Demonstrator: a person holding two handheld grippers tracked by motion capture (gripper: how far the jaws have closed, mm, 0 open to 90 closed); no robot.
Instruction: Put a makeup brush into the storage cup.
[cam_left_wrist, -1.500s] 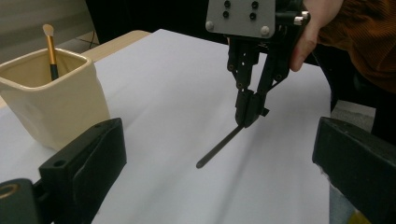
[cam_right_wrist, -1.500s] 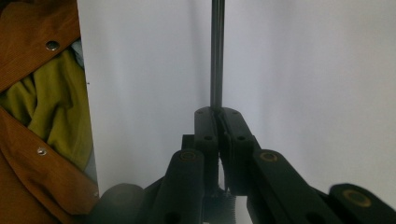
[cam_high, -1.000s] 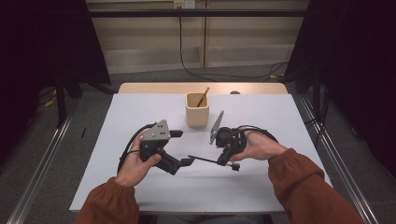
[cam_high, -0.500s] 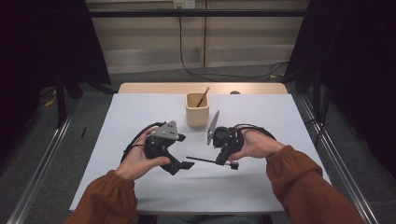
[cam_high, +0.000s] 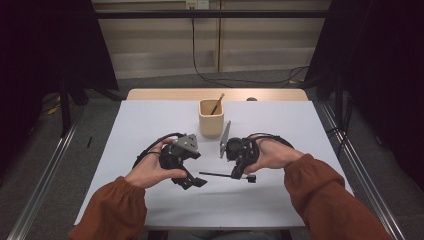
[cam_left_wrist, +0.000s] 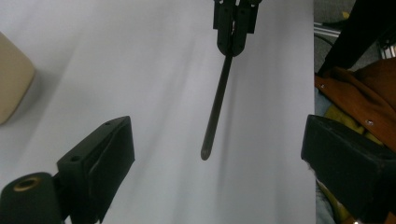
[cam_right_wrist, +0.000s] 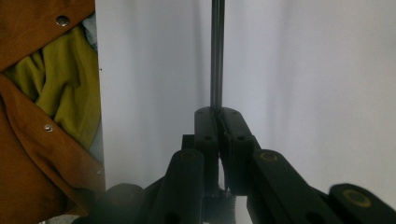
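A thin dark rod is held out over the white table (cam_high: 150, 120) between two hand-held grippers.

The beige cup (cam_high: 211, 119) stands behind them. The left gripper (cam_high: 195, 181) is spread wide, its jaws flanking the rod's free tip. The right gripper (cam_high: 247, 177) is clamped on the rod (cam_high: 216, 174), which is kept just above the table.

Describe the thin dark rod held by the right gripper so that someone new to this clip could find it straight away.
Start at the white-covered table and find the beige square cup near its far middle. Nearer the person, the right gripper is clamped on one end of a thin dark straight rod that points toward the open left gripper. Unlike the brown stick leaning in the cup, it is black and lies level.
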